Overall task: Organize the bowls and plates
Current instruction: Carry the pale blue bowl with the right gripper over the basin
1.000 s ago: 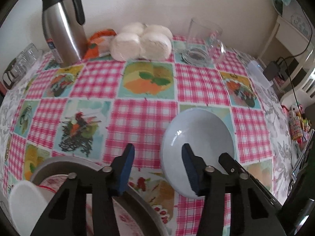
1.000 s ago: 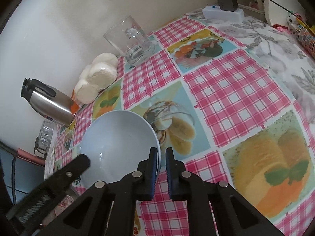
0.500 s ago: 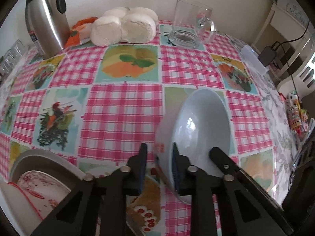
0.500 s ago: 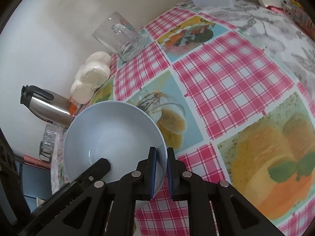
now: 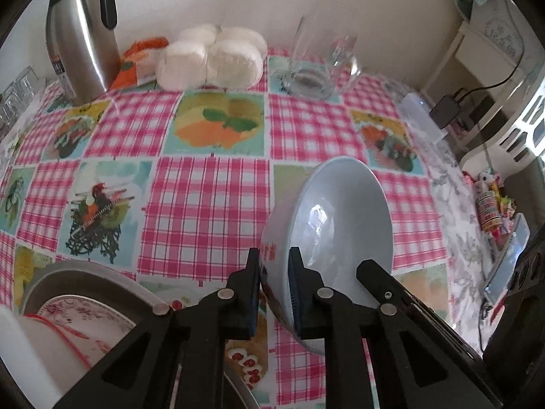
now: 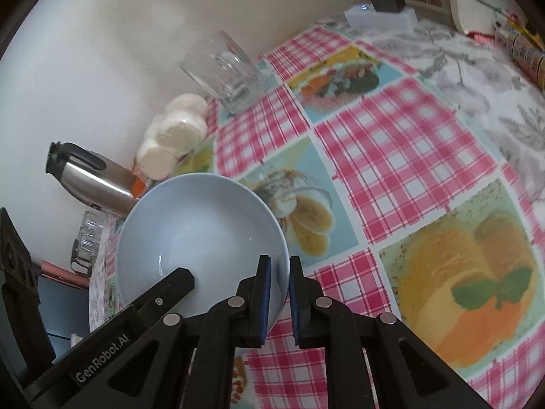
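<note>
Left claw (image 5: pixel 275 293) pinches bowl (image 5: pixel 340 225); basin (image 5: pixel 85 272) beside, jug (image 5: pixel 81 34) far.

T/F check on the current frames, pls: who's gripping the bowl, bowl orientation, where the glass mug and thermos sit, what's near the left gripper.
1. Both grippers clamp the light blue bowl: left gripper, right gripper. True.
2. The bowl lies flat on the tablecloth. False: it is tilted on edge, lifted.
3. The glass mug stands by the wall. True.
4. The steel thermos lies on its side. False: it stands upright.
5. A metal basin with a patterned plate sits near the left gripper. True.
</note>
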Demonstrator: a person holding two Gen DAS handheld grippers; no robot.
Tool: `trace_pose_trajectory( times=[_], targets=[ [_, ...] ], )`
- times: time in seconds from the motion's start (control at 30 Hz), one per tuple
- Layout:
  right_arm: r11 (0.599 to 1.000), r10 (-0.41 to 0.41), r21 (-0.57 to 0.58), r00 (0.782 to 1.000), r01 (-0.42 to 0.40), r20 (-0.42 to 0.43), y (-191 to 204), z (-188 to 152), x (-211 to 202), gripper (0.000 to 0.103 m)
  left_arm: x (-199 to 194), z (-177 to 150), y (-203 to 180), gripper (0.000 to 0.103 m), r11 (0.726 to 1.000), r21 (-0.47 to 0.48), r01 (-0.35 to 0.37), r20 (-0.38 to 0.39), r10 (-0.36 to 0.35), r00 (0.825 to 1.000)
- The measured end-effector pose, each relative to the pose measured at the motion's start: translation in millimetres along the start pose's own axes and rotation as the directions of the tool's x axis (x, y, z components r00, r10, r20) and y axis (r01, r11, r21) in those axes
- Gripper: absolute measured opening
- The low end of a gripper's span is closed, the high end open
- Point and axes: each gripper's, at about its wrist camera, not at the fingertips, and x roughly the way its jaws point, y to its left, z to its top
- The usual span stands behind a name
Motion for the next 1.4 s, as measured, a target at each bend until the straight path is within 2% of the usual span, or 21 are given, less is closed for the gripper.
trace_pose_trajectory(
  times=[0.27,0.5,0.63,0.97,1.4],
  targets=[
    [0.999,0.006,-0.052,0.995,-0.001,0.104,30,3,-56,0.011,-54,6,3,0.016,0.997,0.001,0.081,0.083,-0.081,0.993],
    [0.992,0.009,-0.124,0.975,0.018,0.221,74,-5,-115,0.011,-108,2,14,0.018,0.991,0.009,0.133,0.153,-0.133,0.979],
    [0.989,0.015,-0.146,0.964,0.024,0.264,94,-15,-136,0.012,-130,-3,22,0.018,0.989,0.021,0.149,0.177,-0.151,0.973],
    [0.979,0.041,-0.201,0.951,0.023,0.307,132,-45,-164,0.013,-172,-16,56,0.018,0.978,-0.002,0.210,0.213,-0.205,0.955],
    [0.972,0.048,-0.235,0.954,0.024,0.294,155,-81,-167,0.014,-188,-39,87,0.019,0.975,-0.039,0.217,0.207,-0.205,0.957]
  ],
)
